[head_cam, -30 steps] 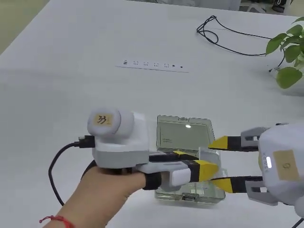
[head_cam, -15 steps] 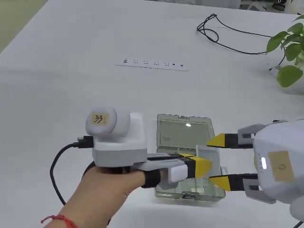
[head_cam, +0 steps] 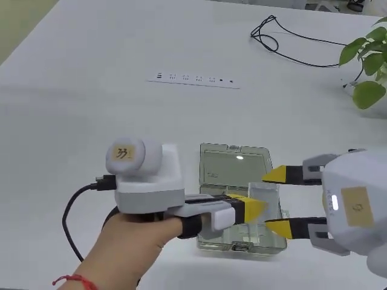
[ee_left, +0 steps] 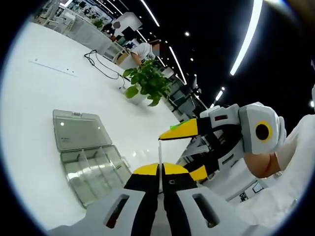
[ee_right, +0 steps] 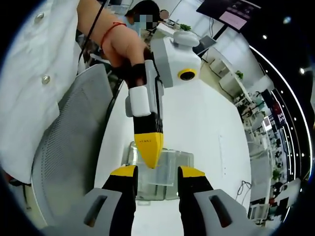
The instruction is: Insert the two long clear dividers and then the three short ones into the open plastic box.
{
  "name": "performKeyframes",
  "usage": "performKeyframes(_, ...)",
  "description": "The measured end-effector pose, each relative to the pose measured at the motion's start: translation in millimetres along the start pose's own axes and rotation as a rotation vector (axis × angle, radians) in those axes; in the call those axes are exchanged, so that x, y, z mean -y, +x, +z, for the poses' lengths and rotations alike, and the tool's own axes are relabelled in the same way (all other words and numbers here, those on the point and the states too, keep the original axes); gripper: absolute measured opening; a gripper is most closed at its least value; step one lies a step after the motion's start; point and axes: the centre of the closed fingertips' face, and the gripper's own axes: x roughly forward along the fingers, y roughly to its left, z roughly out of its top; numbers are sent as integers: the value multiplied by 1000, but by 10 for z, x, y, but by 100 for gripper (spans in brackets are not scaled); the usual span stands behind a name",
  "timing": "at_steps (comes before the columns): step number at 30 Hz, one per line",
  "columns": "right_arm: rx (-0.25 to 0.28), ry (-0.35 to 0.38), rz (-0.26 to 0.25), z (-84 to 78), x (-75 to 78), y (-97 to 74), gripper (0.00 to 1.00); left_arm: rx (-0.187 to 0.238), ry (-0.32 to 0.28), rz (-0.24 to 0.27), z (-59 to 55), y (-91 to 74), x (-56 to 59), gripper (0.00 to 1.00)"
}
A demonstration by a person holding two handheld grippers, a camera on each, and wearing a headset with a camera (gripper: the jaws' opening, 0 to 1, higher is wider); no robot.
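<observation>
The open clear plastic box [head_cam: 225, 241] lies on the white table with its lid [head_cam: 236, 164] flat behind it. In the left gripper view, the box [ee_left: 91, 169] holds a few dividers standing in its base. My left gripper [head_cam: 257, 207], in a hand, hovers over the box and is shut on a small clear divider [head_cam: 265, 196]. That divider is a thin edge-on sliver [ee_left: 159, 156] in the left gripper view. My right gripper [head_cam: 276, 201] is open, its yellow jaws flanking the divider. In the right gripper view, the divider [ee_right: 170, 166] hangs between my right gripper's [ee_right: 157, 173] jaws.
A white power strip [head_cam: 193, 80] lies mid-table, with a black cable [head_cam: 284, 45] behind it and a green plant [head_cam: 366, 66] at the far right. A black cord [head_cam: 71, 211] trails from the left gripper. A grey chair [ee_right: 64, 147] stands by the table.
The left gripper has drawn slightly left with the divider. The right gripper has edged closer, so its open jaws now sit on either side of the divider.
</observation>
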Motion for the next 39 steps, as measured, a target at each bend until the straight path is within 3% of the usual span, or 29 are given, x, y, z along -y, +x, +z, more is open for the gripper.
performKeyframes(3,43,70,22,12,44,-46,32,-13,86,-2,-21,-20,5,0)
performKeyframes(5,73,105,40,23,71,-75,32,-18,184,-32,-36,-34,69,0)
performKeyframes(8,140,174,130,66,27,-120,30,-40,344,-78,-89,-64,160,0)
performKeyframes(11,199,225,243,113,-42,-189,22,-68,466,-109,-153,-95,208,0)
performKeyframes(15,215,233,348,126,-130,-220,17,-85,563,-133,-207,-131,245,0)
performKeyframes(18,221,271,411,138,-187,-212,15,-87,592,-144,-229,-147,263,0)
performKeyframes(21,206,261,449,133,-225,-178,13,-92,638,-159,-255,-158,288,0)
performKeyframes(25,202,250,499,152,-302,-171,11,-78,655,-175,-239,-174,336,0)
performKeyframes(39,200,227,546,216,-385,-164,3,-59,682,-186,-225,-214,386,0)
